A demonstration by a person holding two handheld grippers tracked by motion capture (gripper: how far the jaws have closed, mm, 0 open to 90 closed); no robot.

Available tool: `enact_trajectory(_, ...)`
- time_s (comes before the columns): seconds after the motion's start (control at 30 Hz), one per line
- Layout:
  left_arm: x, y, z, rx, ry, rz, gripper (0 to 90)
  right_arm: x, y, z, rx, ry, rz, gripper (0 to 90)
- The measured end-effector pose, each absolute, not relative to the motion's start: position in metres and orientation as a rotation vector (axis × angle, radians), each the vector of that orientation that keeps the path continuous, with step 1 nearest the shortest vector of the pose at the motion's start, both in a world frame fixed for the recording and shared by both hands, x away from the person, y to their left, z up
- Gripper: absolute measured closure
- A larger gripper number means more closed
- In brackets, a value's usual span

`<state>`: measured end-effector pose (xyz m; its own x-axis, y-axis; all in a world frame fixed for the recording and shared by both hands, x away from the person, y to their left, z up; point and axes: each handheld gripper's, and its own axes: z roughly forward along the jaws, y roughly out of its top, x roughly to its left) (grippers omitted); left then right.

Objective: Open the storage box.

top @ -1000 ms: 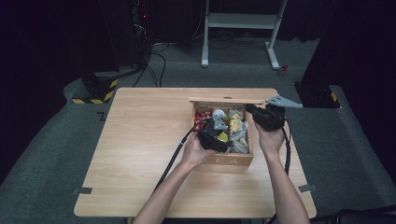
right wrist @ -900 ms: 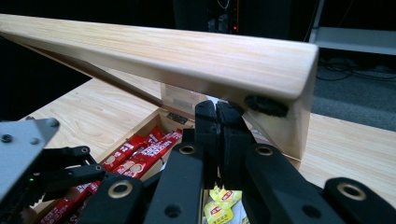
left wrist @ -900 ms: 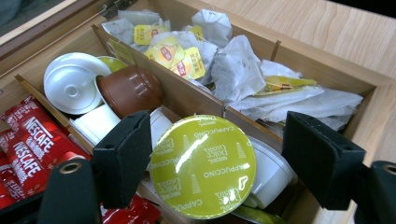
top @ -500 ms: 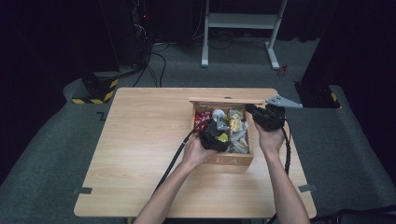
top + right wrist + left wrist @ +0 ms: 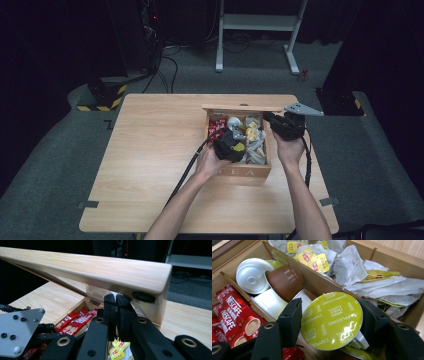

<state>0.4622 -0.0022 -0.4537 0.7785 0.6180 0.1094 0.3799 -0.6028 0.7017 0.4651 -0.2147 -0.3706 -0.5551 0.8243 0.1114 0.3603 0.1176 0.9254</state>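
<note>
Left gripper view: left gripper (image 5: 329, 322) has just clamped the green cappuccino capsule (image 5: 332, 320), while the closed right gripper (image 5: 116, 302) props the tea box lid (image 5: 100, 270) open.

My capsule's green lid (image 5: 332, 320) reads "Nescafé Dolce Gusto Cappuccino"; red sachets (image 5: 230, 312) say "Nescafé"; box front (image 5: 243, 171), probably "TEA".

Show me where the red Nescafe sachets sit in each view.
High view: red Nescafe sachets in the wooden box's left compartment, far end, by the raised lid.
Left gripper view: sachets lower left, left of the cappuccino capsule.
Right gripper view: sachets centre-left, below the lid.
Shared landmark: yellow tea-bag tags.
</note>
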Motion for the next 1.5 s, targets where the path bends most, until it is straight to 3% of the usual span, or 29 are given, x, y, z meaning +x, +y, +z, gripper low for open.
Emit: enact_trajectory(1.5, 0.443, 0.045, -0.416, 2.06, 0.696, 0.418, 40.6, 0.464, -0.214, -0.375, 1.155, 1.97, 1.428, 87.1)
